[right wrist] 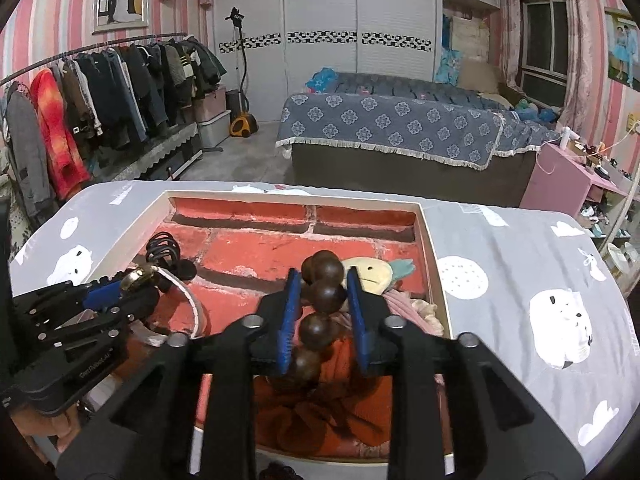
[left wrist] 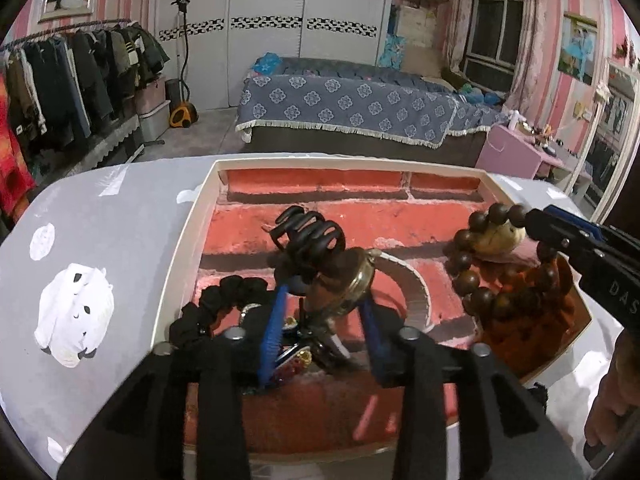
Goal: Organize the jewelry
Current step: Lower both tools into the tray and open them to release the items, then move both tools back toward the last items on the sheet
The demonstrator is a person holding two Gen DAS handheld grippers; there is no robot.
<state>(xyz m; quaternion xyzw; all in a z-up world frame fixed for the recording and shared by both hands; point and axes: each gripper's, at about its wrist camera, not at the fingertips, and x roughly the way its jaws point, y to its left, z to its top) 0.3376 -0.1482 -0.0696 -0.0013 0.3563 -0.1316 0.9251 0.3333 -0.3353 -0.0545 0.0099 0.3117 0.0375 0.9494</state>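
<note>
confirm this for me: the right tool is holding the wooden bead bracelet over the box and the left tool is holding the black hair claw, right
Not quite. The right tool does hold the wooden bead bracelet over the box, but the left tool grips a gold-rimmed bangle, not the black hair claw. In the left wrist view the claw sits just beyond its fingertips.

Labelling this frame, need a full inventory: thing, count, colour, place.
tray: 1, white rim, red brick lining, on table
table cover: 1, grey with white bears
bead bracelet: 1, dark brown, between right jaws
hair claw: 1, black, tray middle
bangle: 1, gold-toned, between left jaws
scrunchie: 1, black, tray left
fish plush: 1, yellow-green, tray right
left gripper: closed on bangle
right gripper: closed on beads
</note>
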